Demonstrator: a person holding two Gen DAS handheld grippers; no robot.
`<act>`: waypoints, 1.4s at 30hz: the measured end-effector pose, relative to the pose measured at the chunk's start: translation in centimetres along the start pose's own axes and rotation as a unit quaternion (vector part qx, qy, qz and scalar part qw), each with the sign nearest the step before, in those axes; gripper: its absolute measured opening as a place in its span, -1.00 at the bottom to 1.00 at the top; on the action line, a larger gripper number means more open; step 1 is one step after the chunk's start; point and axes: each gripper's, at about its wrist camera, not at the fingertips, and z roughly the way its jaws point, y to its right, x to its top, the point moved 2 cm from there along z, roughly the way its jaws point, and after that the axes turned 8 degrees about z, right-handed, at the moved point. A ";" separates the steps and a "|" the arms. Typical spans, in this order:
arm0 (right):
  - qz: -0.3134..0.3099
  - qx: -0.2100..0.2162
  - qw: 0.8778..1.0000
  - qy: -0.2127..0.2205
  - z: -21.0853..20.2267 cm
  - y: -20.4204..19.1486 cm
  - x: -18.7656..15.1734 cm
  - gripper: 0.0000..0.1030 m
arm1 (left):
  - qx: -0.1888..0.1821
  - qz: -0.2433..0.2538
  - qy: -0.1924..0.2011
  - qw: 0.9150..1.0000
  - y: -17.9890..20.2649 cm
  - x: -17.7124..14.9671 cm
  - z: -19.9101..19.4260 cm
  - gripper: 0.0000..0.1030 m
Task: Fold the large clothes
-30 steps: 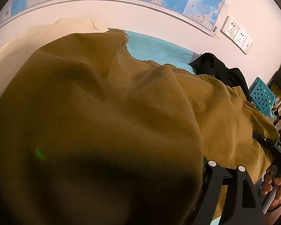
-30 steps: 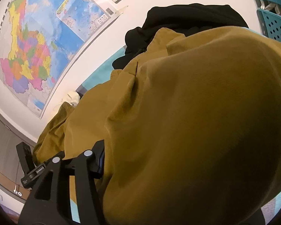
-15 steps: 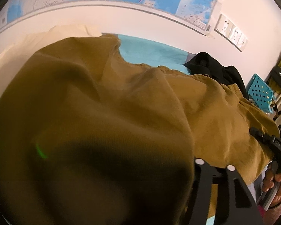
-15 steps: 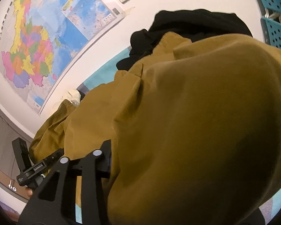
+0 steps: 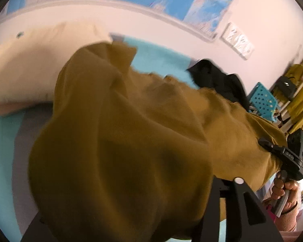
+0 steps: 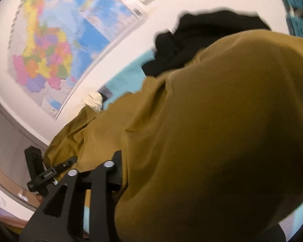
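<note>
A large mustard-brown garment (image 5: 131,141) fills both wrist views and lies over a teal sheet (image 5: 157,58). In the left wrist view it drapes over my left gripper (image 5: 131,211), whose jaws are closing with a thick bunch of the cloth between them. The bunch hangs lifted off the sheet, and only one black finger (image 5: 232,201) shows. In the right wrist view the garment (image 6: 212,131) covers my right gripper (image 6: 171,201), whose jaws are opening a little with cloth still bunched between them. The pads of both grippers are hidden. The right gripper (image 5: 280,155) sits at the garment's far right edge, with a hand (image 5: 284,189) on its handle.
A black garment (image 5: 216,78) lies heaped behind the brown one near the wall. Cream bedding (image 5: 30,66) sits at the left. A blue perforated basket (image 5: 262,100) stands at the right beside cluttered shelves. A map (image 6: 50,50) and wall sockets (image 5: 238,42) are on the wall behind.
The left gripper has drawn back and up with its bunch of cloth, uncovering the cream bedding and sheet on the left. The right wrist view has barely shifted.
</note>
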 end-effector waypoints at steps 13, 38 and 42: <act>0.016 -0.003 1.000 0.000 1.6 0.8 0.2 0.24 | 0.038 -0.002 -0.003 0.999 -0.2 0.5 1.9 0.59; 0.025 -0.009 1.000 -0.001 2.0 0.5 -0.6 0.11 | 0.067 0.021 0.002 0.998 0.7 1.9 2.6 0.34; 0.021 -0.013 1.000 0.003 2.0 0.2 -0.9 0.05 | 0.069 0.021 0.002 0.997 0.8 1.9 2.6 0.31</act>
